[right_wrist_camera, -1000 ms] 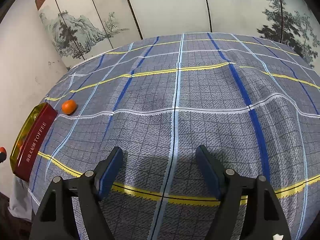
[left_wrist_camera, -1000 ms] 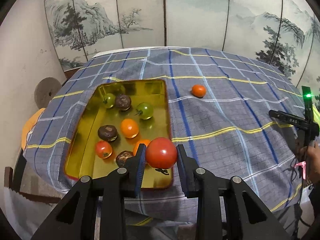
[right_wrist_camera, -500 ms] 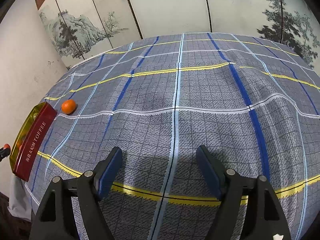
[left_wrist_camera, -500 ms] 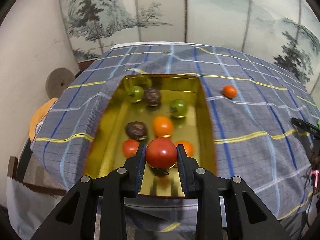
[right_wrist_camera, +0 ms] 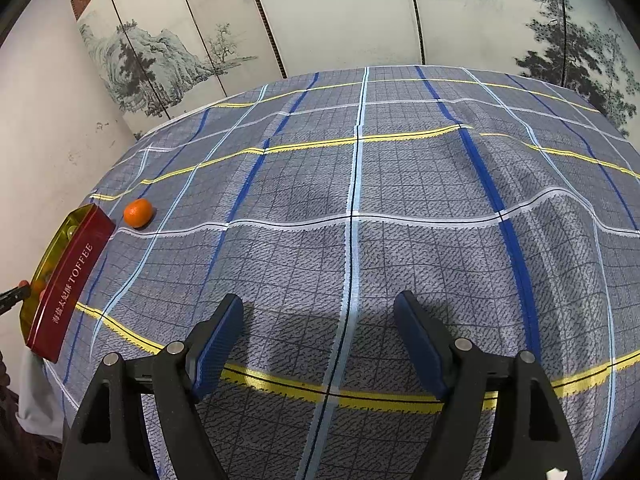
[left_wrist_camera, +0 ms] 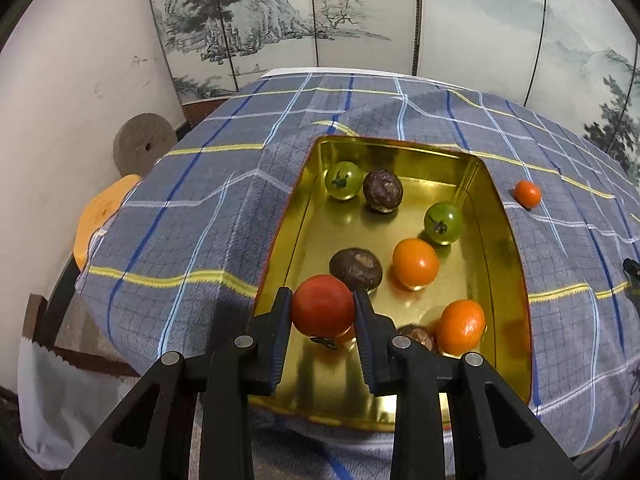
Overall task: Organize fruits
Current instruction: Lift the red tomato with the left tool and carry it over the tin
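Note:
My left gripper [left_wrist_camera: 322, 312] is shut on a red tomato [left_wrist_camera: 322, 311] and holds it over the near left part of the gold tin tray [left_wrist_camera: 508, 264]. In the tray lie two green tomatoes [left_wrist_camera: 343, 180], two orange fruits [left_wrist_camera: 415, 261] and brown round fruits [left_wrist_camera: 382, 190]. One small orange [left_wrist_camera: 527, 193] lies loose on the cloth right of the tray; it also shows in the right wrist view [right_wrist_camera: 138, 212]. My right gripper [right_wrist_camera: 319, 340] is open and empty, low over the checked cloth. The tray's red side [right_wrist_camera: 68, 284] shows at the far left there.
A blue-grey checked cloth [right_wrist_camera: 400, 208] covers the table. A painted folding screen [left_wrist_camera: 360, 20] stands behind it. A white wall, a round stone disc [left_wrist_camera: 142, 146] and an orange stool [left_wrist_camera: 102, 212] are off the table's left edge.
My left gripper has moved left and forward with the red tomato, from the tray's near right rim to over its near left part. The right gripper has not moved.

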{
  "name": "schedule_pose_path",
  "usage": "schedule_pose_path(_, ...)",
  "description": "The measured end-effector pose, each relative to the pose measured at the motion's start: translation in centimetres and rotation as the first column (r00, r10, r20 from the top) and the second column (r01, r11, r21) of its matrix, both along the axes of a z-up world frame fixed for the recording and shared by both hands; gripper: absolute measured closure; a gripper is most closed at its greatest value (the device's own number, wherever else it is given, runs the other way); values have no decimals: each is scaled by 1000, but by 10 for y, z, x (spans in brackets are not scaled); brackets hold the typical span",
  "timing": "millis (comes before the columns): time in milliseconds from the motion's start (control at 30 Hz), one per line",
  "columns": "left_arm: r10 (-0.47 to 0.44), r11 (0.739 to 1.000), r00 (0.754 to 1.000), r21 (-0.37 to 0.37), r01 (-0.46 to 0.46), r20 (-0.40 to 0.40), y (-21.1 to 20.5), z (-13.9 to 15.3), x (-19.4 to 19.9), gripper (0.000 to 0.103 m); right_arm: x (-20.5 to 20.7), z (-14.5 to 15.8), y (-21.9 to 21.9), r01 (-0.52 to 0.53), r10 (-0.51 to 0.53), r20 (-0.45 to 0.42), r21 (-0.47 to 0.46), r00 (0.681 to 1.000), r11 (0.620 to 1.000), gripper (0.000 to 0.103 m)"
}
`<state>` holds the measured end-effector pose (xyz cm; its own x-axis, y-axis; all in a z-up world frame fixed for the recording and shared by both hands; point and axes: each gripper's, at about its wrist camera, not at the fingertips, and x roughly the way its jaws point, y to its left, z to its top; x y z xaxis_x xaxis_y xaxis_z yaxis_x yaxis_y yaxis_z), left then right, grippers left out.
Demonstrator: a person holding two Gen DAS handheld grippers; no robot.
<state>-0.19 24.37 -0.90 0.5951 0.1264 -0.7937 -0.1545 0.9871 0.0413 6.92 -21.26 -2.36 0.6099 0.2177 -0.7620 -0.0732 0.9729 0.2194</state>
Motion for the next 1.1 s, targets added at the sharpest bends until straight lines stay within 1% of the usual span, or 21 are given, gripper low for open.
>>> schedule_pose_path(233,-19,1000,1000,24,18,13,-9,3,31,72,1,-1,0,-1,1,-2,-7,1000,1000,27)
schedule_pose_path(500,-4,1000,1000,23,4,0,-7,-2,67,72,2,-1,2,-5,5,-3,-14,1000,1000,24)
schedule_pose_path(767,-5,999,1000,49,5,-9,-8,-6,88,71,3,-1,5,-9,9,-7,-34,1000,999,22)
schedule_pose_path(900,0,998,1000,55,0,-10,-7,-7,92,71,3,-1,6,-8,8,-8,-39,1000,999,22)
schedule_pose_path(1100,6,996,1000,84,-5,-8,-7,-8,98,71,3,-1,8,-8,8,-9,-44,1000,999,22)
